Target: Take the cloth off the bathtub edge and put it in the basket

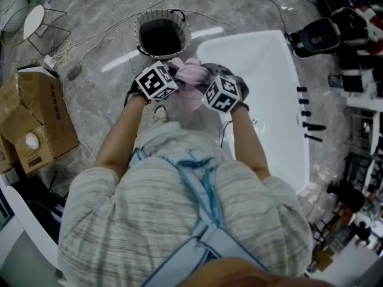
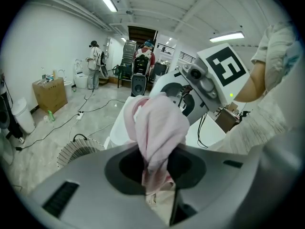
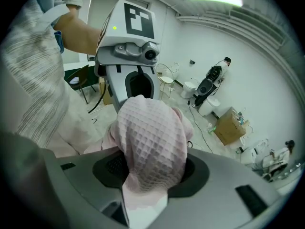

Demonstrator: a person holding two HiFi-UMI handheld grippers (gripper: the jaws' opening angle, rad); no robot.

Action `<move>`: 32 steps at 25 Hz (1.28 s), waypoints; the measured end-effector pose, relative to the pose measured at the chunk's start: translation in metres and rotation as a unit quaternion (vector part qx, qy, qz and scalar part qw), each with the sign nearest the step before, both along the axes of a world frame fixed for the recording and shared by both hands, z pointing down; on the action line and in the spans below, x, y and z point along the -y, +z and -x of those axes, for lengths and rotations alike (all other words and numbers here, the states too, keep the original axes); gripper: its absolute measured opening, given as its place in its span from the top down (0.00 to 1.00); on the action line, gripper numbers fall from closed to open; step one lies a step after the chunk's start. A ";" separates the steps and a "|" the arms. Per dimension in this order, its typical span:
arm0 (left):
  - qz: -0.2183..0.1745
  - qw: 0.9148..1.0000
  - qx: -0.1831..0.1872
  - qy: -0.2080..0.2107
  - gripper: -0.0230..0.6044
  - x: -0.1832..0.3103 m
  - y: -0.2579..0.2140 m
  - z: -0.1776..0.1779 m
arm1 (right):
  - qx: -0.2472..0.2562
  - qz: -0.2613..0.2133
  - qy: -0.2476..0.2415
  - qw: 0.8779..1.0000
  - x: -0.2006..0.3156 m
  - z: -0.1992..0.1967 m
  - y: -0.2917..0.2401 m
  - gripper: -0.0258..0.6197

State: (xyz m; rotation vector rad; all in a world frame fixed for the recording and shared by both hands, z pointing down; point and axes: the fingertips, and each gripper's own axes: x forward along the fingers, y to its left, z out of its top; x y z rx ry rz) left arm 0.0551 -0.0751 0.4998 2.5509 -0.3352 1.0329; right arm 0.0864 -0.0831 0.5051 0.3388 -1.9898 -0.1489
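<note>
Now: cloth (image 1: 190, 78) off tub (image 1: 281, 82), bunched just short of basket (image 1: 139, 31), on person's side of rim. Left gripper (image 1: 175, 79) nearly closed, pinching one end; right gripper (image 1: 205, 84) part-closed, clamping other. Left nearer basket. Likely next: carry forward over opening.

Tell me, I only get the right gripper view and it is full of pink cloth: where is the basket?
Observer: The head view shows the basket on the floor, just ahead of the cloth, by the tub's end.
Operator: Anything in it?
Observer: Its inside is dark; I see nothing there.
Operator: Does the other gripper hold the cloth too?
Observer: Yes, in the left gripper view the left gripper has its jaws shut on it.
</note>
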 end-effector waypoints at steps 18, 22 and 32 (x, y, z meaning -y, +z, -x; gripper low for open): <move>-0.094 0.994 0.008 -0.046 0.79 0.165 -0.094 0.098 | 0.058 -0.102 -0.016 0.993 0.169 0.098 -0.093 0.62; -0.099 0.992 0.014 -0.073 0.79 0.209 -0.104 0.119 | 0.076 -0.105 -0.043 0.991 0.215 0.123 -0.101 0.62; -0.079 0.990 0.037 -0.110 0.79 0.314 -0.100 0.150 | 0.110 -0.063 -0.086 0.988 0.321 0.156 -0.095 0.62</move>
